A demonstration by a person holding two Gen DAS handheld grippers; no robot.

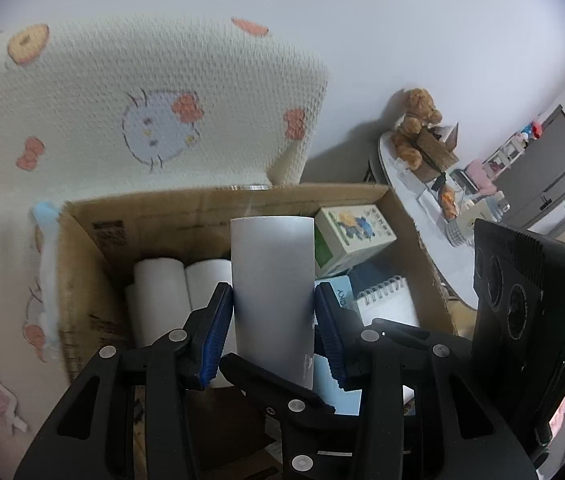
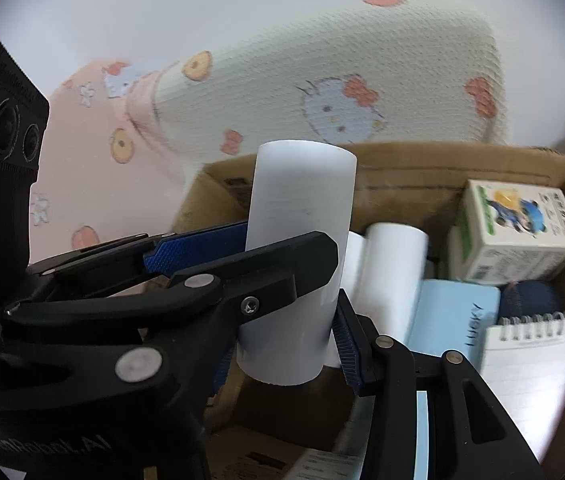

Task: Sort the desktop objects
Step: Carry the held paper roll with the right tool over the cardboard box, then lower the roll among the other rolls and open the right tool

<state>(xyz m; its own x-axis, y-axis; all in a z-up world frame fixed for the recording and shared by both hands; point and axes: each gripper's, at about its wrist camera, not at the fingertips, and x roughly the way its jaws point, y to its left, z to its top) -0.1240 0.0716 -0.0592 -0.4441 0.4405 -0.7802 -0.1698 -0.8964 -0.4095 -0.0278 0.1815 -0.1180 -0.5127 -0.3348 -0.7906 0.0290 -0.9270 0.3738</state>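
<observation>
White roll (image 1: pixel 272 296) stood upright over the cardboard box (image 1: pixel 82 264) | left gripper (image 1: pixel 274 320) and right gripper (image 2: pixel 282 312) both squeezed its sides | looked light, smooth, crushable; hold the middle gently.

Matt white roll (image 1: pixel 272 292); corrugated cardboard box (image 1: pixel 186 212); waffle-knit cloth (image 1: pixel 154 92).

A cardboard box (image 1: pixel 210 208) sits against a cartoon-printed pillow (image 1: pixel 142 100); its supporting surface is hidden.
</observation>
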